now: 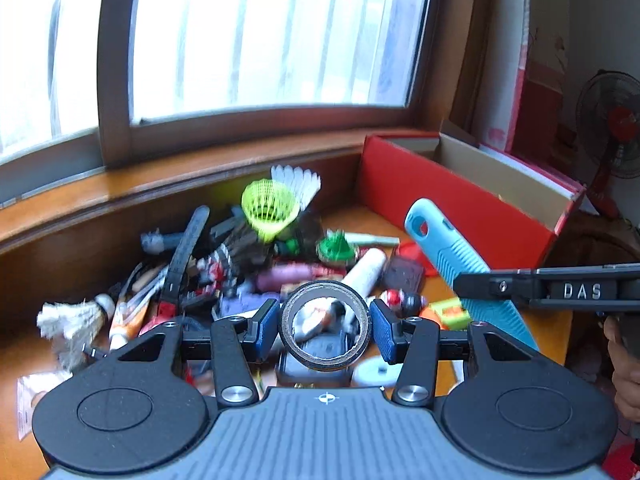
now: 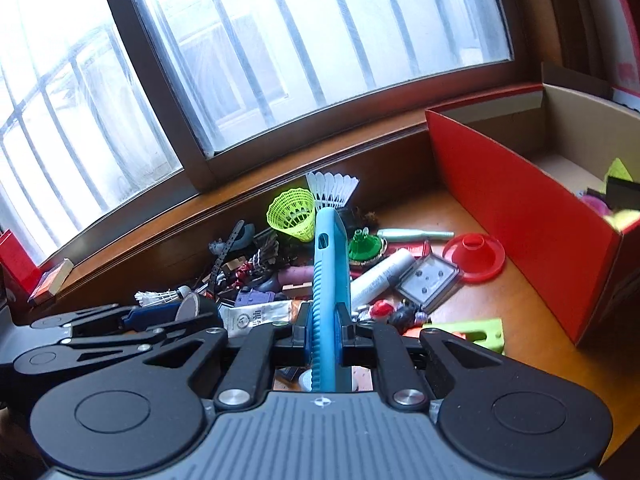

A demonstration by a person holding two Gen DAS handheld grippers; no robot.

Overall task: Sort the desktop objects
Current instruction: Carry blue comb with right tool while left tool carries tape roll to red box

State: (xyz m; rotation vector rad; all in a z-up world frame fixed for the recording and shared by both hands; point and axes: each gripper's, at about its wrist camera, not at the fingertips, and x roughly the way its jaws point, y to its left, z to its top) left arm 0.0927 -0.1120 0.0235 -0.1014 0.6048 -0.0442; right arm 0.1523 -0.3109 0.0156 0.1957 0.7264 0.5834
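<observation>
Over the cluttered wooden desk (image 2: 520,280), right gripper (image 2: 324,336) clenches a ribbed blue plastic handle (image 2: 330,272) and left gripper (image 1: 324,324) pinches a dark tape roll (image 1: 324,320), which might slip

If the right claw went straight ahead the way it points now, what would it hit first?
Probably the pile of clutter on the desk. The right claw, shut on the blue comb, aims toward the neon-green shuttlecock; the comb's tip would arrive first. Depth is uncertain.

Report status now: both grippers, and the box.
Left gripper shut on tape roll. Right gripper shut on blue tool. Red box open, path clear.
</observation>
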